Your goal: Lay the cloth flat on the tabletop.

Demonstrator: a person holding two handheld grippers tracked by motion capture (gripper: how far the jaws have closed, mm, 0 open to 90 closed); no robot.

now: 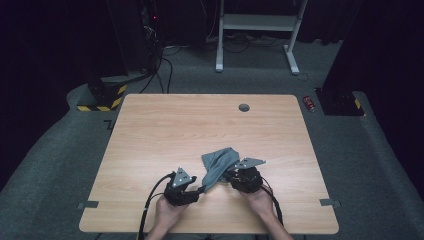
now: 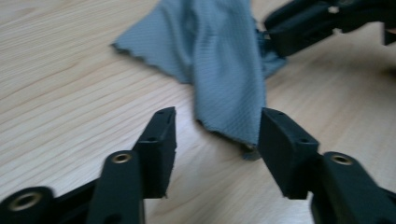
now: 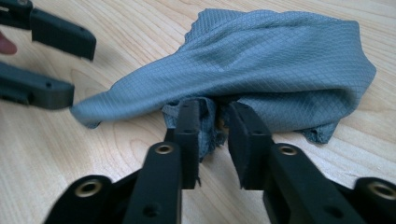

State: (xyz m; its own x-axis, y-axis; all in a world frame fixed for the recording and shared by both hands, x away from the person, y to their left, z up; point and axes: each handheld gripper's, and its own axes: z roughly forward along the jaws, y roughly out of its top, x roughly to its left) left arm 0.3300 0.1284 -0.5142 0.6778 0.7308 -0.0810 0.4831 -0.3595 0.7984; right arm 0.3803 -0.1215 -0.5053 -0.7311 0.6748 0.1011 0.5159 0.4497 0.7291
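A grey quilted cloth (image 1: 218,162) lies crumpled on the wooden table (image 1: 165,125), near its front edge. My left gripper (image 1: 200,189) is at the cloth's near tip. In the left gripper view it (image 2: 218,113) stands open, and the cloth's narrow end (image 2: 224,79) hangs between the jaws, brushing the right-hand one. My right gripper (image 1: 227,176) meets the cloth from the right. In the right gripper view its jaws (image 3: 215,109) stand close together, a bunched edge of cloth (image 3: 280,60) between them, with a slit of table still showing beside it.
A round cable hole (image 1: 244,107) sits near the table's far edge. On the carpet lie a red can (image 1: 309,103), a yellow-and-black striped base (image 1: 102,100) and black cables. A white desk frame (image 1: 257,22) stands behind.
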